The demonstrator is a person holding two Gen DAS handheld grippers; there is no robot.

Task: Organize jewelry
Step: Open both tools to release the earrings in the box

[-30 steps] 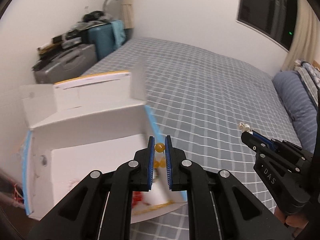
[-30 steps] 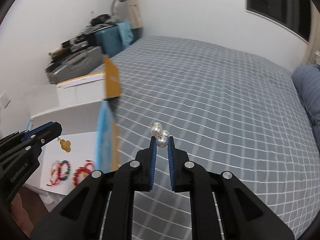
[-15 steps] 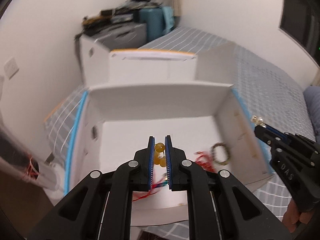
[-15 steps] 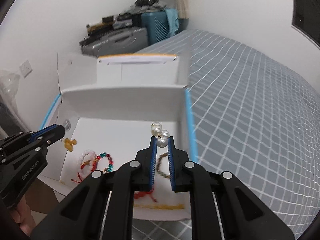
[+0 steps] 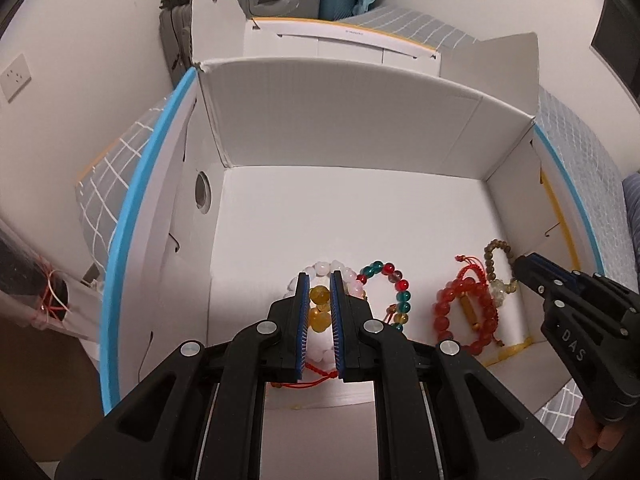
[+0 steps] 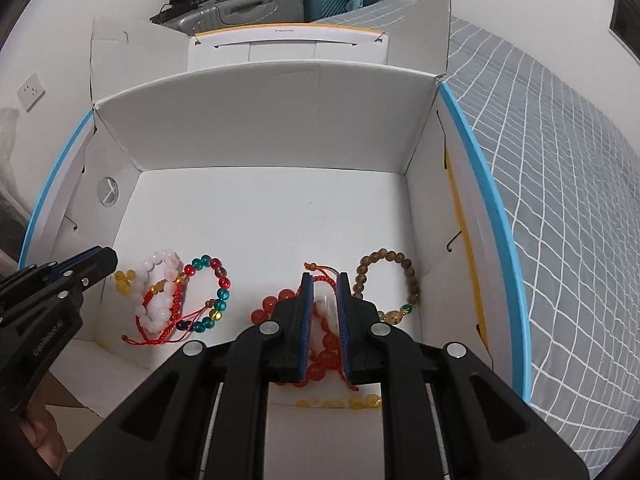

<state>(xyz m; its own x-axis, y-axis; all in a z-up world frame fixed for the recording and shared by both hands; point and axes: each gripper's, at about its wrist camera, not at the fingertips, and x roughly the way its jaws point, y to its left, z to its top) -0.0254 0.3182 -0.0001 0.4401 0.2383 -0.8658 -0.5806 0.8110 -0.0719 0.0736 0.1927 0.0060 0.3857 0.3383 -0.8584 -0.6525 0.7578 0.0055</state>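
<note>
My left gripper (image 5: 320, 280) is shut on a yellow bead earring (image 5: 319, 296) low inside an open white box (image 5: 352, 120), above a white-pink bracelet (image 5: 332, 267). It also shows in the right wrist view (image 6: 106, 258) with the yellow earring (image 6: 122, 280). My right gripper (image 6: 325, 280) is slightly parted; the pearl earring (image 6: 326, 308) shows blurred between its pads, over the red bracelet (image 6: 272, 304). In the left wrist view the right gripper (image 5: 520, 266) sits by the pearl earring (image 5: 500, 290). A green-red bracelet (image 6: 218, 280) and a brown bracelet (image 6: 384, 258) lie on the box floor.
The box has blue-edged side flaps (image 6: 480, 184) and raised flaps at the back. It stands on a grey checked bed (image 6: 560, 140). Suitcases (image 6: 248, 4) stand against the wall behind. A yellow bead strand (image 6: 340, 402) lies at the box's near edge.
Both grippers have moved from above the bed down into the box, close to the bracelets. The right gripper's pads have parted a little and the pearl earring sits lower between them.
</note>
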